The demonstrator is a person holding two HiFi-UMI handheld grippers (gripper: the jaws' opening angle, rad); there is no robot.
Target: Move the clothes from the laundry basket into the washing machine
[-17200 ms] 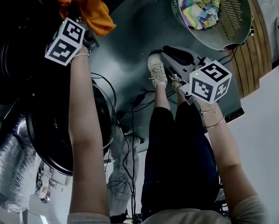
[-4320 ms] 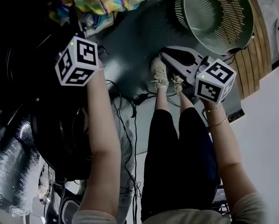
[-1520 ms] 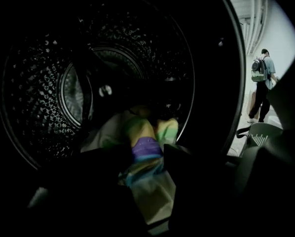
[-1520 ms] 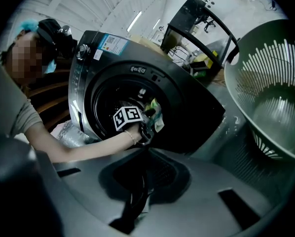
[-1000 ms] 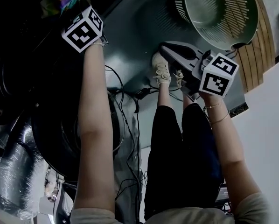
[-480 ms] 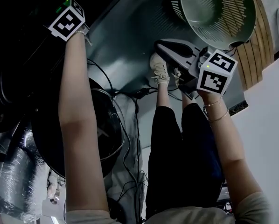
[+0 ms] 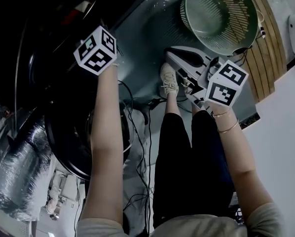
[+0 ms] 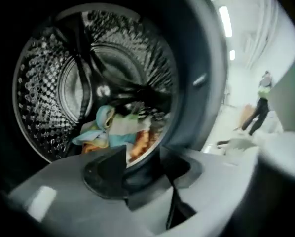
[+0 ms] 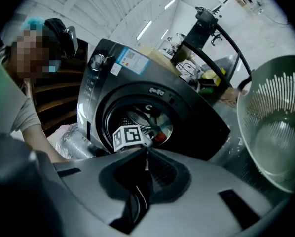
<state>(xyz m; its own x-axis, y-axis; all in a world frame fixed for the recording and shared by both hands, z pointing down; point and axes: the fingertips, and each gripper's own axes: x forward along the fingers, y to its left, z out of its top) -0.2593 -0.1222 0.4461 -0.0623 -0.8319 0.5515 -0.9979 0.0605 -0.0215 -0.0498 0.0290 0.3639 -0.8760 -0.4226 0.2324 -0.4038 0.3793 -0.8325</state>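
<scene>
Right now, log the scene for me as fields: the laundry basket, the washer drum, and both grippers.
Basket: pale green slatted plastic laundry basket, empty
Drum: perforated steel washing machine drum, multicoloured clothes lying at its bottom
Left gripper: facing the drum, jaws opening, nothing between them
Right gripper: jaws shut, empty

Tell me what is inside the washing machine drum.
A heap of clothes lies at the bottom of the drum: light blue, pale green and orange pieces. The left gripper, jaws opening and empty, covers the heap's front edge.
</scene>
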